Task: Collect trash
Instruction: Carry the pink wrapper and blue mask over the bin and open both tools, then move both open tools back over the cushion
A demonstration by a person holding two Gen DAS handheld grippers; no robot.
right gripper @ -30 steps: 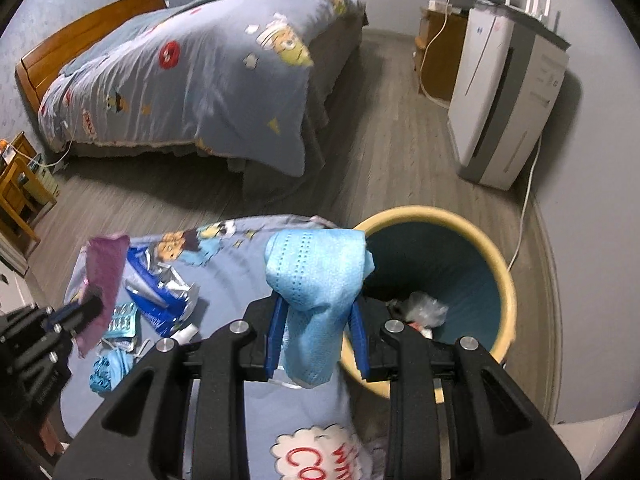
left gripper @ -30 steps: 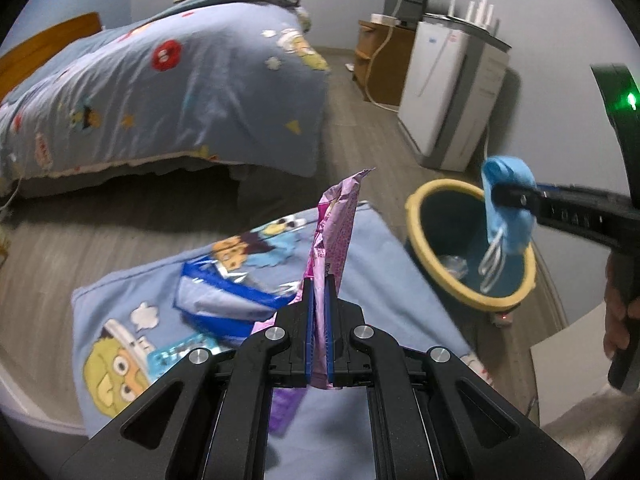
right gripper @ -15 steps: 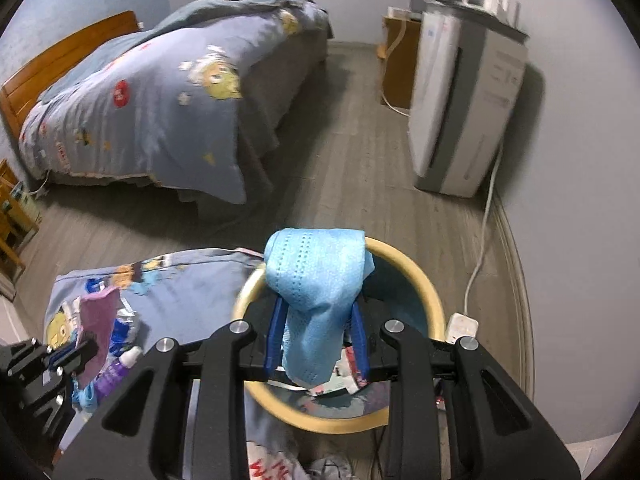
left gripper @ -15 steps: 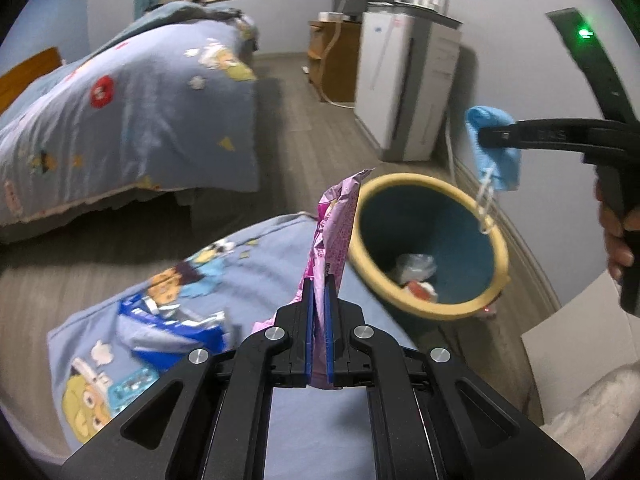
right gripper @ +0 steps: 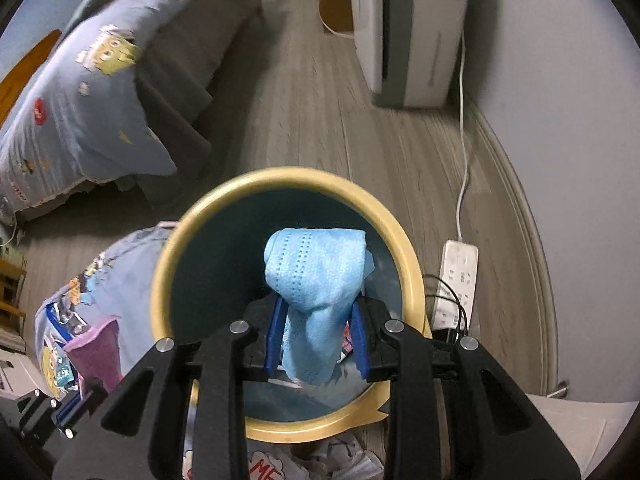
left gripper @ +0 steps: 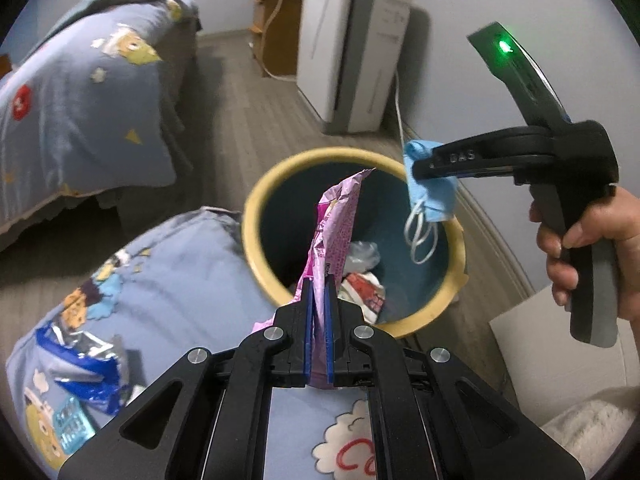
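In the left wrist view my left gripper (left gripper: pixel 318 284) is shut on a crumpled pink wrapper (left gripper: pixel 336 220), which stands up over the near rim of the yellow-rimmed teal bin (left gripper: pixel 256 216). A hand (left gripper: pixel 592 240) holds my right gripper (left gripper: pixel 420 168) over the bin's far right rim, with a folded blue face mask (left gripper: pixel 434 196) clamped in it and the ear loops dangling. In the right wrist view the right gripper (right gripper: pixel 318 308) pinches the face mask (right gripper: pixel 316 272) straight above the bin (right gripper: pixel 168 264) opening. The left gripper (right gripper: pixel 76 400) and pink wrapper (right gripper: pixel 96 344) show at lower left.
Crumpled trash (left gripper: pixel 360 276) lies inside the bin. A cartoon-print blue cloth (left gripper: pixel 180 272) left of the bin carries a blue foil wrapper (left gripper: pixel 84 360) and a blister pack (left gripper: pixel 72 428). A bed (left gripper: pixel 80 100), a white appliance (left gripper: pixel 352 52) and a power strip (right gripper: pixel 460 280) surround the bin.
Both grippers have travelled from over the blue cloth to the bin, still holding their items. The mask now hangs above the bin's opening and the pink wrapper reaches over its near rim.
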